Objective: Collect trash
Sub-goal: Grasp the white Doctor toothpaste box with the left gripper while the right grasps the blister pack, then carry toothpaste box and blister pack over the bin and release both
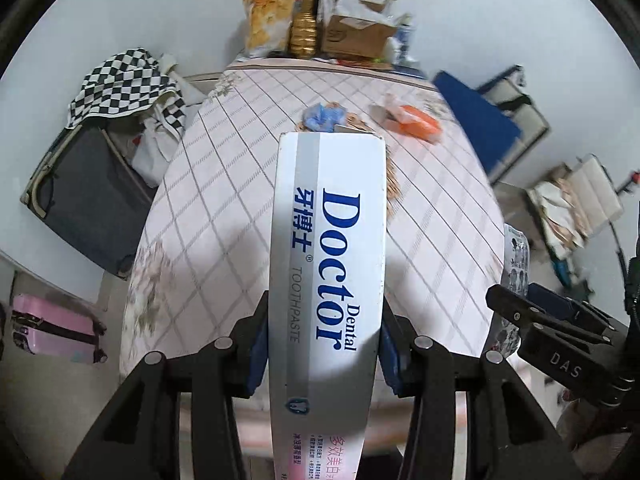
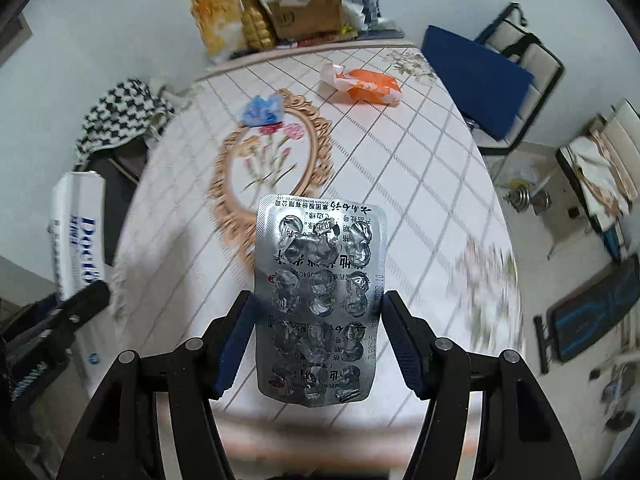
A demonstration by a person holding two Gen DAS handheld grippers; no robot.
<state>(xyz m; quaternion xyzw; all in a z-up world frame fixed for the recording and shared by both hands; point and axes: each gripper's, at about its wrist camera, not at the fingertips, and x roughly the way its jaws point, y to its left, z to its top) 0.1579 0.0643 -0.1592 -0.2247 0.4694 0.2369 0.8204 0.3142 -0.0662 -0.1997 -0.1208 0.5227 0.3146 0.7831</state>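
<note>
Ahead of both claws, at the far edge of the table (image 2: 400,184), an open cardboard box (image 2: 308,12) stood stuffed with crumpled white paper, beside a yellow bag (image 2: 218,20) and a stack of gold packets (image 2: 258,28).

Only the right wrist view showed the oval flower motif (image 2: 272,156) on the tablecloth; in the left wrist view the toothpaste box (image 1: 328,264) covered most of it. The left view alone took in a pink suitcase (image 1: 56,334) on the floor, off to that claw's left. Both views showed a blue crumpled wrapper (image 2: 262,110) and an orange packet (image 2: 370,86) lying on the cloth well beyond the claws.

The left gripper (image 1: 322,350) was clamped on the toothpaste box, its blue pads pressed to the long sides, the box pointing forward above the table. The right gripper (image 2: 316,336) held an emptied silver blister pack (image 2: 320,296) between narrowly set fingers, the pack standing up out of the jaws above the cloth.
</note>
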